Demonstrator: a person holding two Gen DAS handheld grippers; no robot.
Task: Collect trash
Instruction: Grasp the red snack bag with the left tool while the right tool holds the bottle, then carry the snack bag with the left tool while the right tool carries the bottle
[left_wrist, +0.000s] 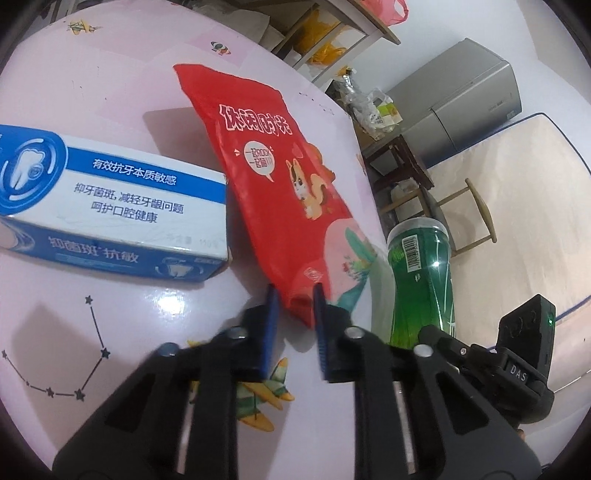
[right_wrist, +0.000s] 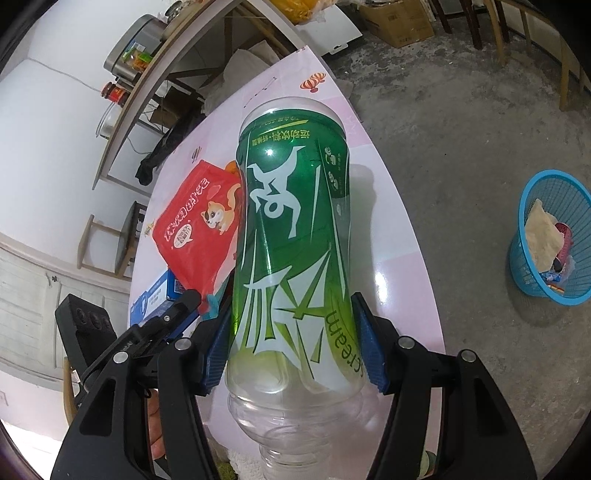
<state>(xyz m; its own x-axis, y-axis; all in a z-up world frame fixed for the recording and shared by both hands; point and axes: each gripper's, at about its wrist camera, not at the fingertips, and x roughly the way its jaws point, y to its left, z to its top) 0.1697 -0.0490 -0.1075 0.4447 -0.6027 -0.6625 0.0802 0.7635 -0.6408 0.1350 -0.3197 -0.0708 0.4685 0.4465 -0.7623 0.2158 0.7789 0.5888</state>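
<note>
A red snack bag (left_wrist: 273, 184) lies on the pink table (left_wrist: 110, 92); its near corner sits between the blue pads of my left gripper (left_wrist: 295, 299), which stand slightly apart around it. A blue and white toothpaste box (left_wrist: 110, 210) lies to its left. My right gripper (right_wrist: 295, 332) is shut on a green-labelled plastic bottle (right_wrist: 295, 236), held over the table; that bottle also shows in the left wrist view (left_wrist: 424, 280), with the right gripper's body below it. The red bag (right_wrist: 199, 225) and the box (right_wrist: 155, 295) show left of the bottle.
A blue mesh basket (right_wrist: 554, 236) with trash in it stands on the concrete floor to the right of the table. A fridge (left_wrist: 461, 99), a wooden stool (left_wrist: 399, 162), shelves and cardboard boxes stand beyond the table's far edge.
</note>
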